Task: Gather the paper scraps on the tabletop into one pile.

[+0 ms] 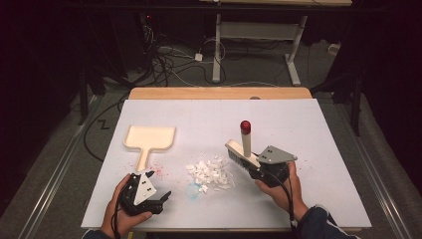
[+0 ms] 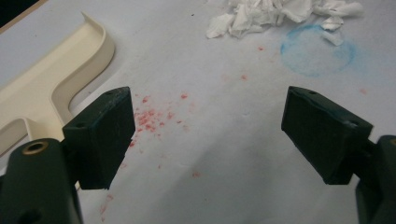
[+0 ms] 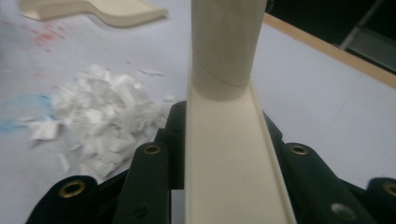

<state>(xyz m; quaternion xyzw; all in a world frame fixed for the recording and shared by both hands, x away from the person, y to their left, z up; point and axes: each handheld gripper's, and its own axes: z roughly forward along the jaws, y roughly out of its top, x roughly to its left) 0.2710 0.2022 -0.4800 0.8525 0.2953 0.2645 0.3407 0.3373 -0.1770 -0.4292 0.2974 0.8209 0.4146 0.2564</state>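
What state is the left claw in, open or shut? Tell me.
Open. In the left gripper view, the left claw has its two black jaws standing wide apart with bare stained table between them, holding nothing.

White table (image 1: 308, 149), dustpan (image 1: 149, 138), paper scraps (image 1: 210, 173)

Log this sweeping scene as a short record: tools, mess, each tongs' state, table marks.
brush: cream brush with red-tipped handle, clamped in the right tongs, beside the scraps
dustpan: cream dustpan lying flat on the white table, not held
mess: pile of white paper scraps between the two tools
left tongs: left tongs open, holding nothing, near the dustpan handle
marks: red specks; blue ring
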